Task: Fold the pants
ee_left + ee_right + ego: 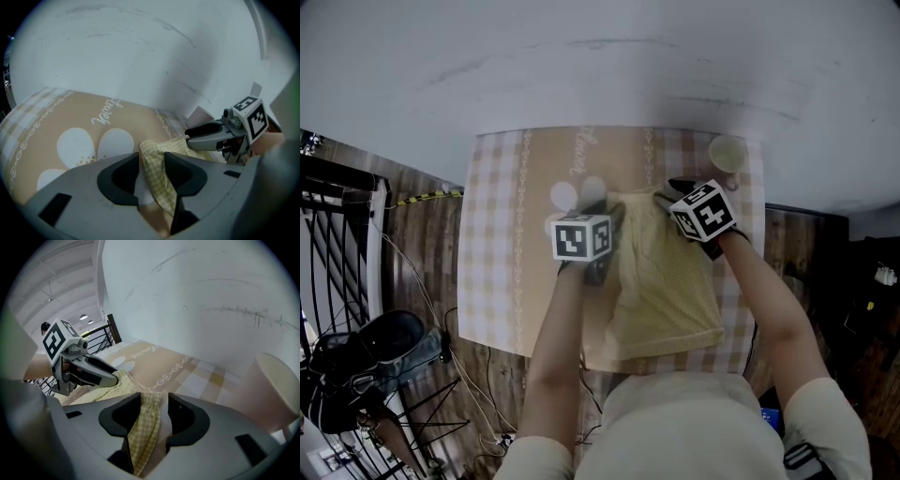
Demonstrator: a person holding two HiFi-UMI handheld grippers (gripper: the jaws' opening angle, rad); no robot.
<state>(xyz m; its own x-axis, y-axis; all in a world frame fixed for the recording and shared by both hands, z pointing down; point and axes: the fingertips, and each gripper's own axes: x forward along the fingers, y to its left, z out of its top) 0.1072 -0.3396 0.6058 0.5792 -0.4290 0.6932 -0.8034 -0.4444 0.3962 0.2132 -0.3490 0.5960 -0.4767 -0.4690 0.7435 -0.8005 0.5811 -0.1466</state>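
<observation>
I am holding both claws at the far edge of the yellow checked pants, which are lying on the worktop and stretching back from the claws toward me. My left claw is standing wide, with a fold of cloth sitting loose in its gap. My right claw is gaping wide too, with the gathered edge hanging unpinched between its jaws. A cup is standing just beyond my right claw.

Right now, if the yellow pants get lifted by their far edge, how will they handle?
Probably floppy: the pants hang in soft folds inside the open left claw and right claw. Likely light: the checked cloth looks thin. Pushed, it would probably wrinkle: it is already creased.
</observation>
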